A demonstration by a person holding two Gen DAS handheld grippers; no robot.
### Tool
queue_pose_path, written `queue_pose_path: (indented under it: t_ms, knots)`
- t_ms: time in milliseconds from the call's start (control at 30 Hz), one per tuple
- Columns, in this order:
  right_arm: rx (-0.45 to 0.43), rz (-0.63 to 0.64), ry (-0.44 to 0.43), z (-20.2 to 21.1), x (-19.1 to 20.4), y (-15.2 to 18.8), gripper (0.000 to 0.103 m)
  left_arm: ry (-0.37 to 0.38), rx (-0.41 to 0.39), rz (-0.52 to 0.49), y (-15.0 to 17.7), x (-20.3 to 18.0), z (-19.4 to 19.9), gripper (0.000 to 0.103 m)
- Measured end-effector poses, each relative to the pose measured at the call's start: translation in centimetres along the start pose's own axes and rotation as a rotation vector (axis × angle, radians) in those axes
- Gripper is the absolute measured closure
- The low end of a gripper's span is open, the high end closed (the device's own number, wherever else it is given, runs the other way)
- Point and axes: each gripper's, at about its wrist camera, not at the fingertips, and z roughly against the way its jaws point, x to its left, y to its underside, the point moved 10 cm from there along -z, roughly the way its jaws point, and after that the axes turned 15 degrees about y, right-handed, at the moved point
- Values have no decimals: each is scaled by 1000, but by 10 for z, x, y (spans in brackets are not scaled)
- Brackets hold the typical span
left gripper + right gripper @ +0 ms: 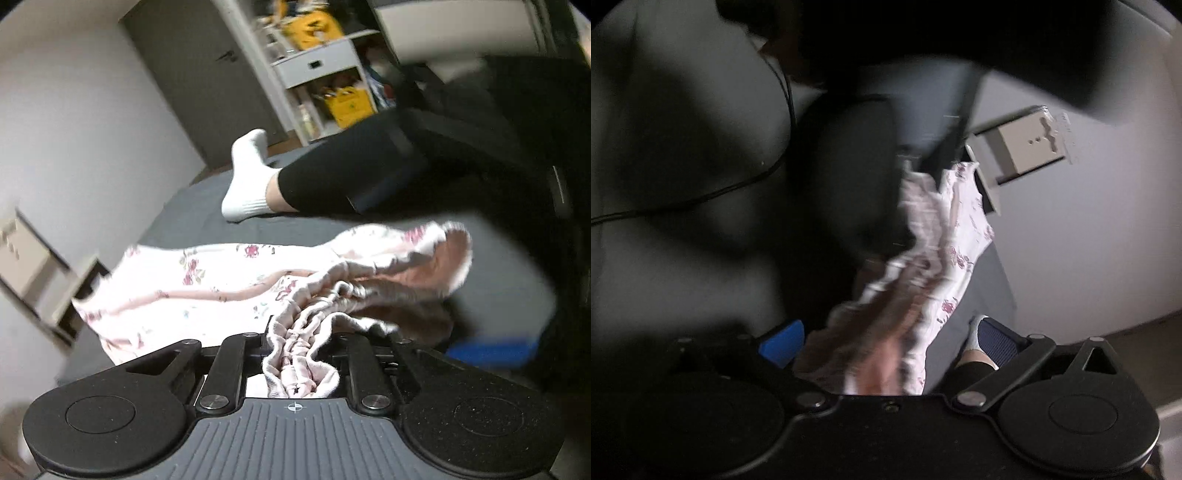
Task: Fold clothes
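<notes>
On the grey bed (207,218), a pink floral garment (207,280) is spread toward 10 o'clock, its gathered waistband bunched between the left tongs (295,363), which are clamped on it. The right tongs (871,354) stand apart with cloth lying between the blue pads (783,341) — no grip is shown. A slip is judged likely: the thick gather could be pulled free, or only 1 layer caught, and the fold skewed. A socked foot (247,177) rests at 12 o'clock.

White ribbed sock (245,177), black leggings (343,173), black tongs (295,365) with silver screws.
</notes>
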Motion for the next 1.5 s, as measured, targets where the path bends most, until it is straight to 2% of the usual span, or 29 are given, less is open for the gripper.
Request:
queue_pose_path:
  t_ms: [133,233,433,533,600,667,733,800,933,1000,1067,1167,1233,1433,1500]
  knots:
    - [85,-53,73,-13,12,-8,1,29,-31,148,-2,12,7,87]
    - [136,-54,162,-37,18,-10,1,56,-39,214,1,21,3,86]
    - [228,-69,264,-67,1,1,3,97,-55,337,6,41,-9,86]
    - [216,-79,295,-66,-20,7,6,111,-65,358,10,47,-11,87]
    - [171,-39,334,-64,-31,9,16,113,-61,345,12,46,-10,87]
    - [112,5,315,-62,-35,12,39,113,-57,323,13,44,-7,87]
    - [57,55,283,-61,-35,15,46,114,-54,273,14,36,-2,87]
    - [5,103,243,-60,-32,17,50,89,-46,182,15,25,1,87]
    - [-105,219,181,-52,-22,23,71,45,6,-58,17,-5,7,87]
    - [-147,255,146,-42,-19,26,76,40,25,-147,18,-21,12,87]
    - [-192,273,119,-30,-18,29,83,38,32,-194,20,-33,19,87]
    - [-239,246,63,-8,-21,30,86,48,34,-209,21,-51,33,87]
    - [-240,197,-11,5,-24,30,87,65,32,-205,22,-63,42,87]
    - [-196,130,-313,50,-26,31,87,229,85,-177,33,-110,55,87]
    - [-189,126,-355,54,-26,27,87,250,102,-194,35,-118,53,87]
